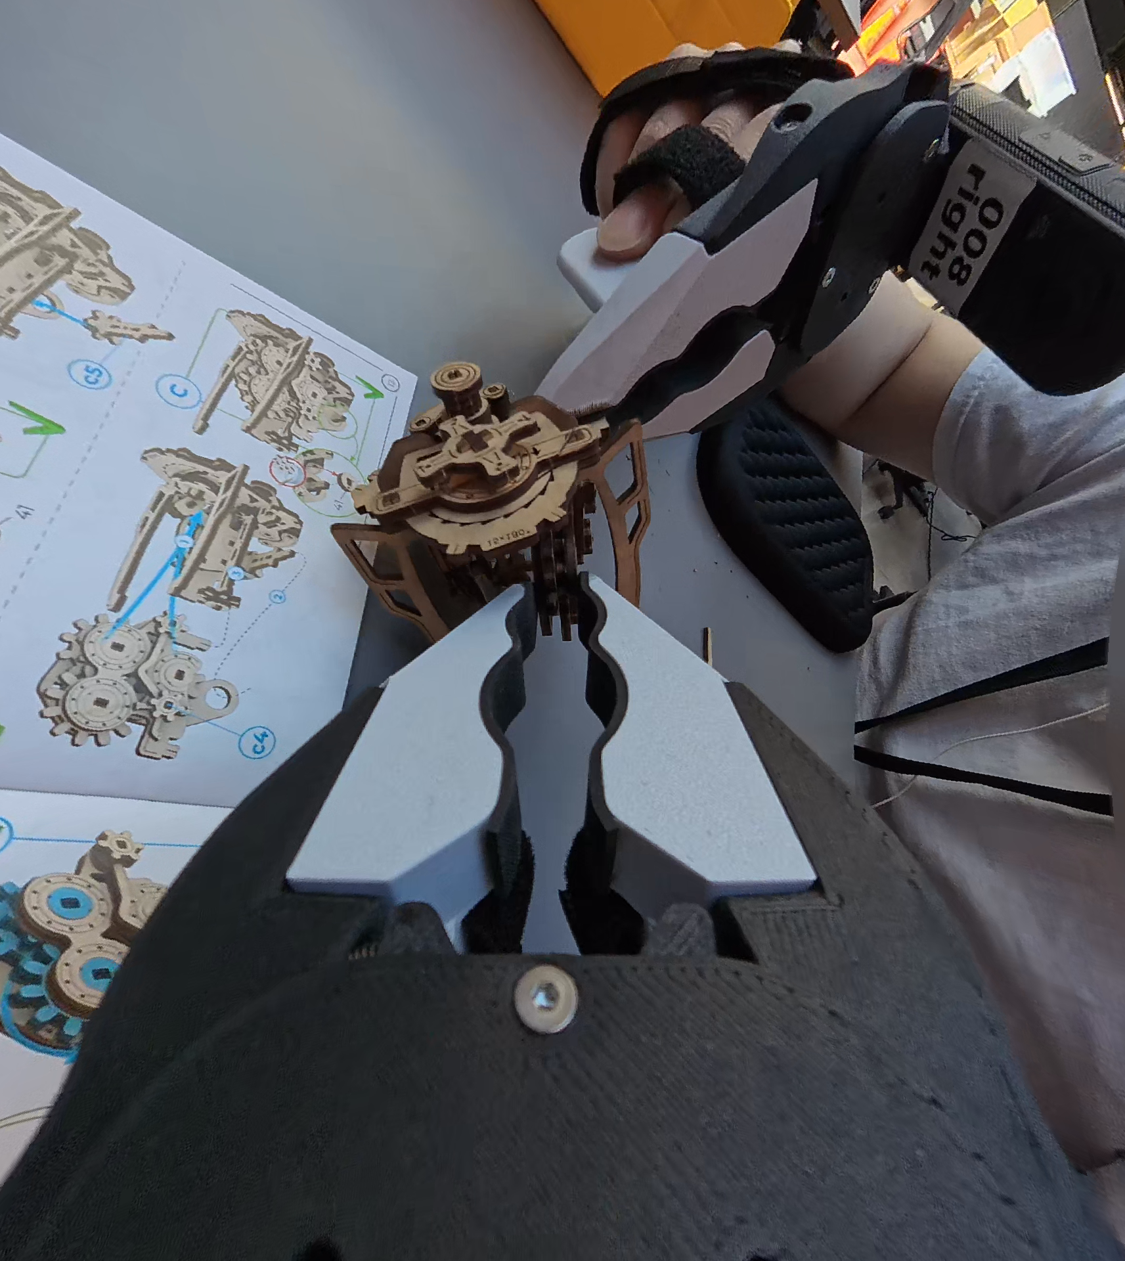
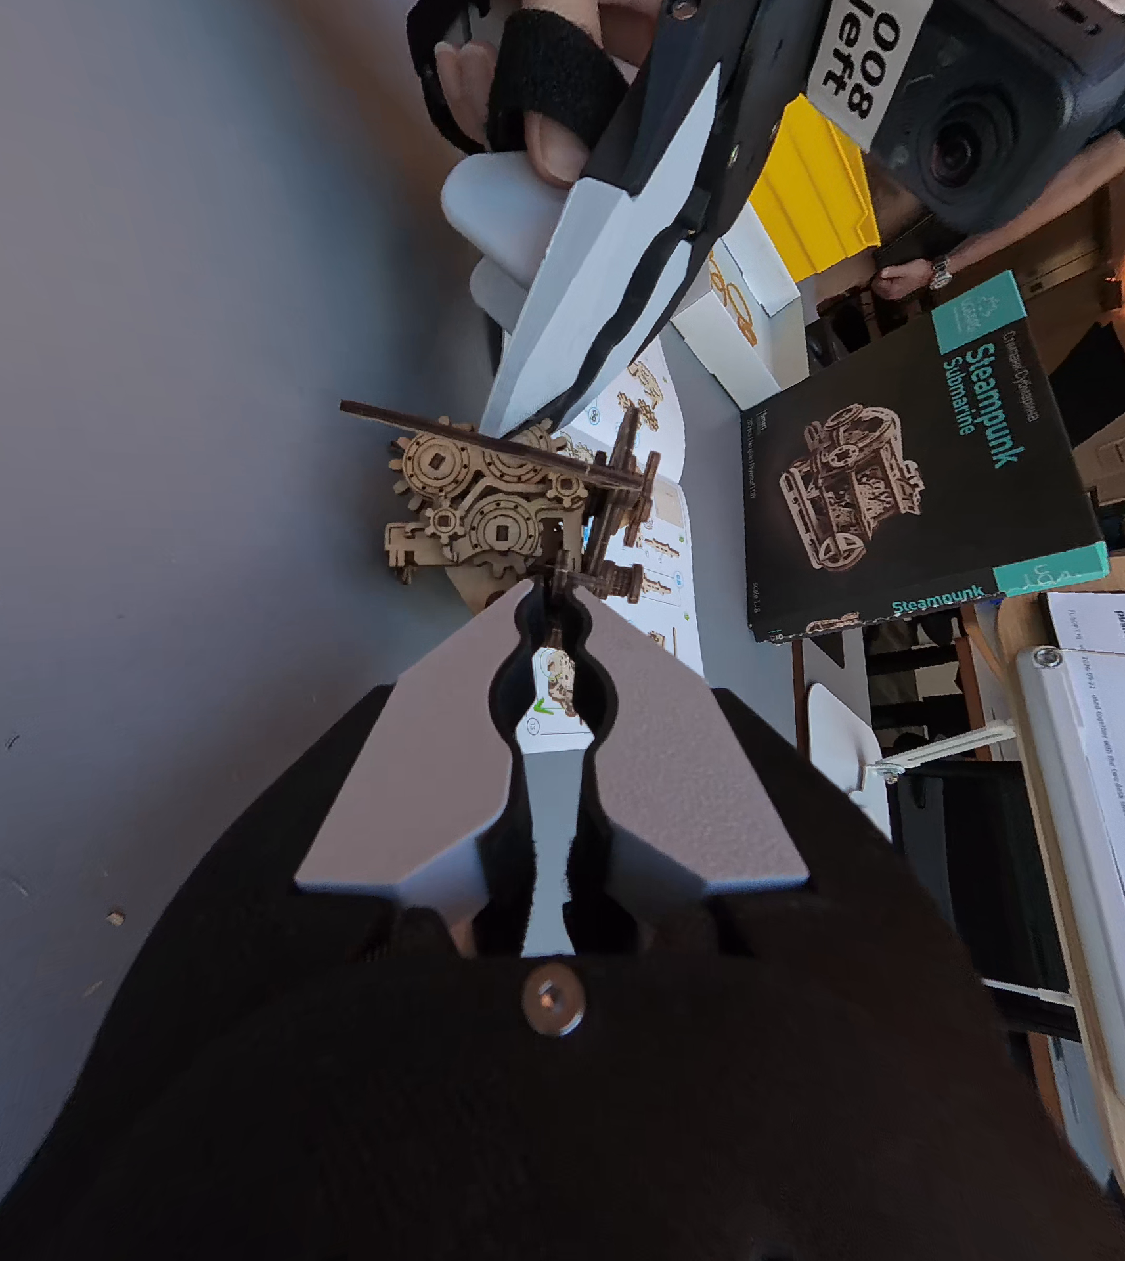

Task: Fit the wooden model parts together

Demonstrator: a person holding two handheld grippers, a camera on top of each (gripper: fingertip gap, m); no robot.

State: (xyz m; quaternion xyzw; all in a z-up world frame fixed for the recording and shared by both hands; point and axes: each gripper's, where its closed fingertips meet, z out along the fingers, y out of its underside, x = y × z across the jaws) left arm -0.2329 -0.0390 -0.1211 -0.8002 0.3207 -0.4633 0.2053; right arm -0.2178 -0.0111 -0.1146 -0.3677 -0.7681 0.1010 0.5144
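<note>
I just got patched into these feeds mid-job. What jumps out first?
The wooden model, all gears and dark frames, is held over the table edge between both grippers. The left gripper pinches its gear stack from below, and the right gripper grips a thin part at its upper rim. An instruction sheet lies open on the table to the left in the left wrist view.

Black hand-held gripper [image 1: 558, 600], grey fingers [image 1: 436, 737], silver screw [image 1: 544, 1008]
</note>
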